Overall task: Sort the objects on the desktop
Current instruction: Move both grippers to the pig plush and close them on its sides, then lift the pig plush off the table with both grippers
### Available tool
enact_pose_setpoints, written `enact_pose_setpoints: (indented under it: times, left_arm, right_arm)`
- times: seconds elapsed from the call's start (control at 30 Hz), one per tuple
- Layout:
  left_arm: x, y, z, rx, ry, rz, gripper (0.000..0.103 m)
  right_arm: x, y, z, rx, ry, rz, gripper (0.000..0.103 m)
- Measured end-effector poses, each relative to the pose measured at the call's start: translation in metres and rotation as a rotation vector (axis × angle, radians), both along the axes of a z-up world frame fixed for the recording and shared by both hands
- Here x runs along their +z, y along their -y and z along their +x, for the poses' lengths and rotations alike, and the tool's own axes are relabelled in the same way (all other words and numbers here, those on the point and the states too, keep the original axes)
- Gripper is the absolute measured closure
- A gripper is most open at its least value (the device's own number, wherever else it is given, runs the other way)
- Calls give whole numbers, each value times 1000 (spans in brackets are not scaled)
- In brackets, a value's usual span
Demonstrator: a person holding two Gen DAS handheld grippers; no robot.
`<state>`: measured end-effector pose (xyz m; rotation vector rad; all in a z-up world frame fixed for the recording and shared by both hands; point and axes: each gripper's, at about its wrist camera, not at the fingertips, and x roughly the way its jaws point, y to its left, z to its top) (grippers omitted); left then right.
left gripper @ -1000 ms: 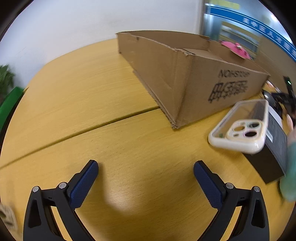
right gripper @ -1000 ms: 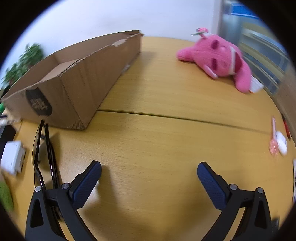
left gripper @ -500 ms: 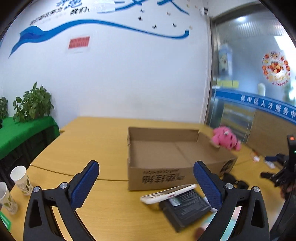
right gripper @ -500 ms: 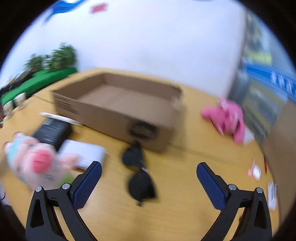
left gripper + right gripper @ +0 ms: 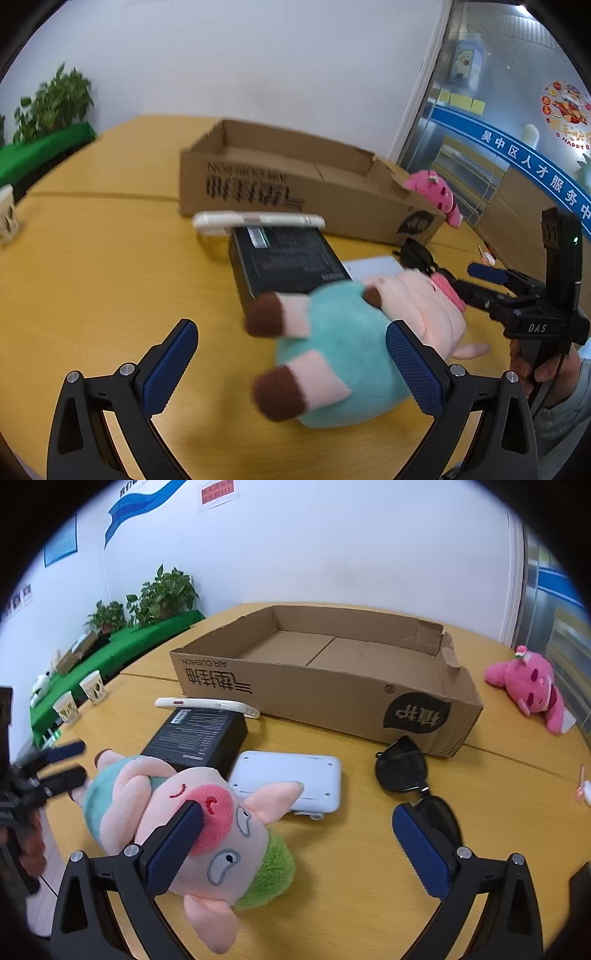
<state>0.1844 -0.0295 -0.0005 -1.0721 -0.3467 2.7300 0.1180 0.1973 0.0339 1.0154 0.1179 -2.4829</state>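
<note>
Both grippers are hovering with their jaws spread wide and gripping nothing. The left gripper point(image 5: 291, 369) is pointing at the soft plush pig in a teal outfit point(image 5: 351, 350), which is lying on its side on the yellow wooden table point(image 5: 110, 277) near the front edge; the toy's body is sitting between the two blue-padded fingers point(image 5: 413, 373), though I cannot tell whether the right-hand pad is touching it. The right gripper point(image 5: 295, 849) is facing the same toy point(image 5: 192, 819) from the head end, with its left pad lying over the pink snout and its right pad over one lens of the black folded sunglasses point(image 5: 410, 771).

Just beyond the pig, a flat black rectangular carton with white print point(image 5: 195, 738) is resting on the table, touching the toy. A white phone case point(image 5: 207, 704) is lying across its far end, and a pale grey flat device with rounded corners point(image 5: 291, 779) is sitting beside it. Behind these, the long, open, shallow brown cardboard box point(image 5: 332, 679) is standing towards the middle of the table. A bright pink plush toy point(image 5: 528, 686) is lying near the right edge, well apart from the box. Two paper cups point(image 5: 79, 698) are standing at the left edge.
</note>
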Motion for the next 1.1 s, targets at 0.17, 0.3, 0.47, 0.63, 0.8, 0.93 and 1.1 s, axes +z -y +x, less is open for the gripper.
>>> enact_pose_setpoints:
  times: [0.17, 0.3, 0.47, 0.63, 0.8, 0.93, 1.1]
  left_arm:
    - [-4, -6, -6, 3, 23, 50, 0]
    - [-4, -7, -11, 5, 45, 58, 0]
    - [-10, -3, -17, -15, 72, 112, 0]
    - [-15, -2, -25, -47, 98, 173, 15]
    - [-11, -9, -24, -69, 109, 163, 26]
    - [-11, -15, -25, -89, 121, 164, 29]
    - [-13, -14, -25, -99, 117, 175, 30]
  right_arm:
    - [1, -4, -5, 33, 7, -56, 1]
    - [-4, -5, -10, 43, 21, -91, 1]
    - [-10, -16, -13, 53, 57, -146, 1]
    - [-13, -22, -11, 69, 73, -180, 1]
    - [-15, -18, -17, 95, 109, -216, 1]
    - [-20, 2, -19, 183, 176, -241, 1]
    - [-20, 1, -17, 177, 164, -240, 1]
